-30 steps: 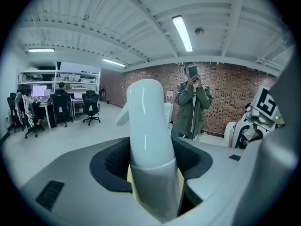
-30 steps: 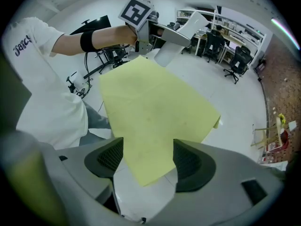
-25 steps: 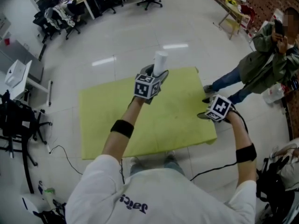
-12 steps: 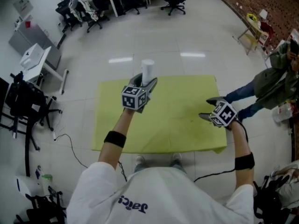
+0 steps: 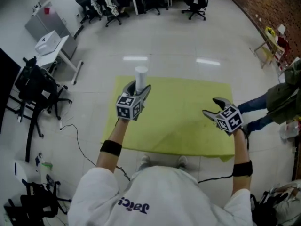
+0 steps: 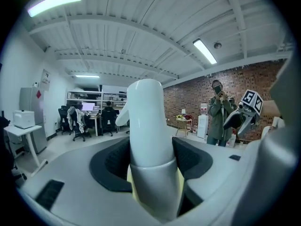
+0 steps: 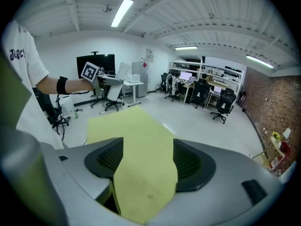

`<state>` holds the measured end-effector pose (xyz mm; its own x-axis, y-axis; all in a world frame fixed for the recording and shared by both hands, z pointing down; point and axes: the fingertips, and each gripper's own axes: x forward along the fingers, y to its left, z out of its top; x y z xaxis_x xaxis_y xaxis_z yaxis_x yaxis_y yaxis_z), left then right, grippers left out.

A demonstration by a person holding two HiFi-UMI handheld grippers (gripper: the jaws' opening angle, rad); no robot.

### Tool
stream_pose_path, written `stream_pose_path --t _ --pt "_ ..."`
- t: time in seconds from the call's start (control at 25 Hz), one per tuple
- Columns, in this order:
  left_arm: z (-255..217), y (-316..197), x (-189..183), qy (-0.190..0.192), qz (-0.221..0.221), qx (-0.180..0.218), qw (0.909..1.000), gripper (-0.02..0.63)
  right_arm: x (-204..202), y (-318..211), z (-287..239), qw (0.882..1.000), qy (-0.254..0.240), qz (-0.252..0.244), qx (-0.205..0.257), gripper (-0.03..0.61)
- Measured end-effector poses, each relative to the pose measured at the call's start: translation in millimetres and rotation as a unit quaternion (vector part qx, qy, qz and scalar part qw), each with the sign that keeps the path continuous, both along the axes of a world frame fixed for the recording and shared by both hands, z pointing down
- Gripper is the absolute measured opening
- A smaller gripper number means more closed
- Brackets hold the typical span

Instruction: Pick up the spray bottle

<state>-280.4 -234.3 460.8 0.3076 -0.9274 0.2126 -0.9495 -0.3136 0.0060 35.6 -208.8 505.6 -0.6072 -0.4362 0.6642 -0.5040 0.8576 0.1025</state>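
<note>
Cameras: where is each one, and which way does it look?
Head view: on the person's head, looking down at the yellow mat; shows both arms, left gripper, right gripper.
Left gripper view: on the left gripper, looking along jaws shut on the white spray bottle.
Right gripper view: on the right gripper, looking along open empty jaws at the mat; shows the left arm.
Shared: the mat, in head and right gripper views.

In the head view only the white top of the spray bottle shows. The rest is hidden behind the left tongs, and the left gripper view's lower edge cuts off its base. A bystander is cropped by the head view's right edge.
</note>
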Motion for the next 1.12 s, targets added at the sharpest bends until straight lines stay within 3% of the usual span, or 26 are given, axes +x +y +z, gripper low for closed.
stream_pose_path --t 0.28,0.64,0.96,1.12 --pt "6 42 -38 0.029 -0.036 0.009 0.9989 0.276 -30 -5 -29 0.989 -0.129 0.030 0.073 0.342" --pt "28 78 -53 0.049 -0.052 0.004 0.9974 0.276 -44 20 -34 0.975 -0.172 0.060 0.131 0.342" --pt "33 107 -54 0.046 -0.066 0.021 0.9965 0.276 -33 44 -33 0.947 -0.253 0.125 0.151 0.342" --pt "36 123 -41 0.023 -0.060 0.034 0.9973 0.276 -27 61 -35 0.928 -0.286 0.145 0.190 0.342"
